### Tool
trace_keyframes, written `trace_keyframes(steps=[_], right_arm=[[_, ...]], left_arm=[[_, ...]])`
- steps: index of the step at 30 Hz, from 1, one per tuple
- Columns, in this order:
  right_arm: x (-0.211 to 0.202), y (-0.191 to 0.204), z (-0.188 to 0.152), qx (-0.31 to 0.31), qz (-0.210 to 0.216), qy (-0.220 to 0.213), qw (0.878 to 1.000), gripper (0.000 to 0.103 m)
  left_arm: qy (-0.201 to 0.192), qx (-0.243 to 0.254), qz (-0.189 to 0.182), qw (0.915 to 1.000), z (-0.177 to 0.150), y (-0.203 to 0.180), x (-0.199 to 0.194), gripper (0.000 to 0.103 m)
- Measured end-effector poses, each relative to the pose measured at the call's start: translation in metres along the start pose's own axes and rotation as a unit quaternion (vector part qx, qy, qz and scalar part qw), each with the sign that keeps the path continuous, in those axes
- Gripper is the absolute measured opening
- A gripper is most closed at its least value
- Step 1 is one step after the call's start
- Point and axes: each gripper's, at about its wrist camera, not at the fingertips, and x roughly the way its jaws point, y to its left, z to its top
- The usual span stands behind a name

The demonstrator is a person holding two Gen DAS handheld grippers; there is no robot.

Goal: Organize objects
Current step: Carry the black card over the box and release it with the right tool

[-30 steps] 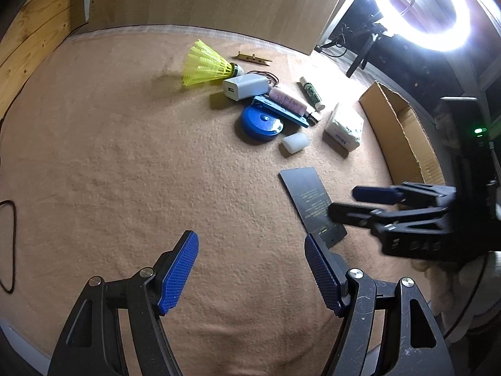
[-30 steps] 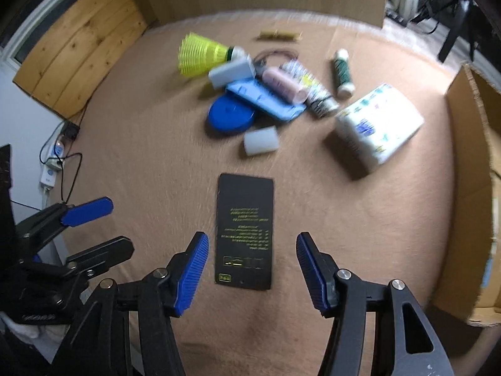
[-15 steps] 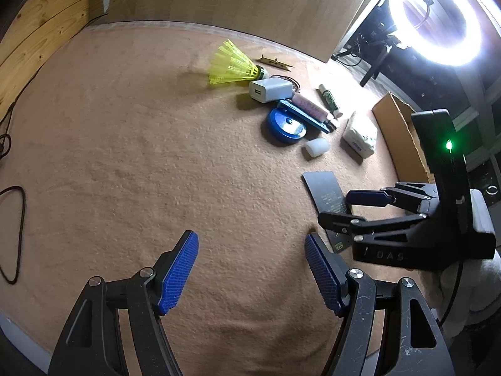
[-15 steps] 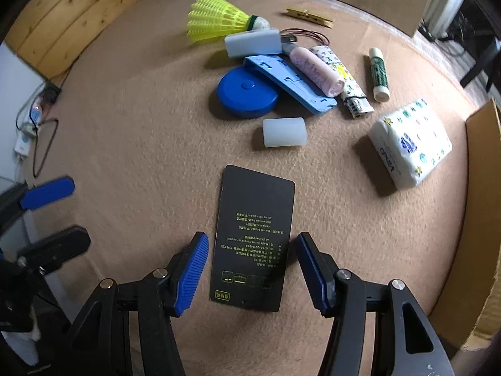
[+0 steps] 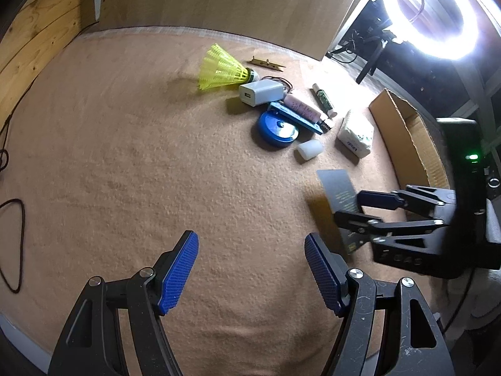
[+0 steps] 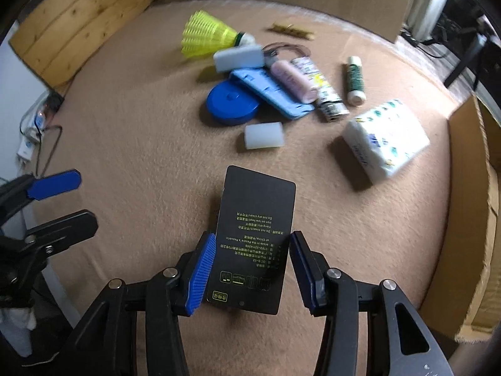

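A black card with yellow print (image 6: pixel 255 238) sits between the blue pads of my right gripper (image 6: pixel 252 269), which has closed on its two long edges and holds it tilted off the tan cloth. In the left wrist view the card (image 5: pixel 339 189) shows in my right gripper (image 5: pixel 360 206) at the right. My left gripper (image 5: pixel 250 269) is open and empty above bare cloth. Beyond lie a yellow shuttlecock (image 6: pixel 206 36), a white charger (image 6: pixel 239 58), a blue disc (image 6: pixel 231 103), a blue flat case (image 6: pixel 271 92), a pink tube (image 6: pixel 292 80), a white block (image 6: pixel 264 136), a green-labelled tube (image 6: pixel 355 80) and a tissue pack (image 6: pixel 386 138).
An open cardboard box (image 6: pixel 472 206) stands at the right edge of the cloth; it also shows in the left wrist view (image 5: pixel 407 138). A wooden clothespin (image 6: pixel 291 29) lies at the back. Wooden boards wall the back and left. A bright ring light (image 5: pixel 429 12) stands at the right rear.
My right gripper has moved forward over the black card and closed on it, and the card's far end is now raised off the cloth. My left gripper stays open.
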Motion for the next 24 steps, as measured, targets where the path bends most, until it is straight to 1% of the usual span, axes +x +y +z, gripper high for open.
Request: trace_keyframes(steps=[4, 6, 9, 13, 19, 24], right_arm=[[-0.028, -0.023, -0.002, 0.025, 0.011, -0.032, 0.999, 0.045], [-0.044, -0.038, 0.005, 0.039, 0.008, -0.051, 0.998, 0.045], [-0.066, -0.061, -0.001, 0.066, 0.005, -0.077, 0.995, 0.045], [-0.090, -0.098, -0.013, 0.101, -0.011, -0.103, 0.990, 0.045], [-0.101, -0.144, -0.027, 0.149, -0.030, -0.116, 0.982, 0.045], [-0.100, -0.181, -0.033, 0.178, -0.053, -0.122, 0.975, 0.045]], left_arm=[[0.000, 0.009, 0.001, 1.0000, 0.004, -0.007, 0.001, 0.074], [0.000, 0.014, 0.003, 0.9999, 0.005, -0.012, 0.002, 0.074], [0.002, 0.022, 0.002, 0.9998, 0.008, -0.020, 0.005, 0.074], [0.005, 0.032, 0.002, 0.9995, 0.010, -0.030, 0.009, 0.074], [0.008, 0.046, 0.003, 0.9989, 0.015, -0.046, 0.015, 0.074], [0.010, 0.053, 0.002, 0.9985, 0.018, -0.058, 0.018, 0.074]])
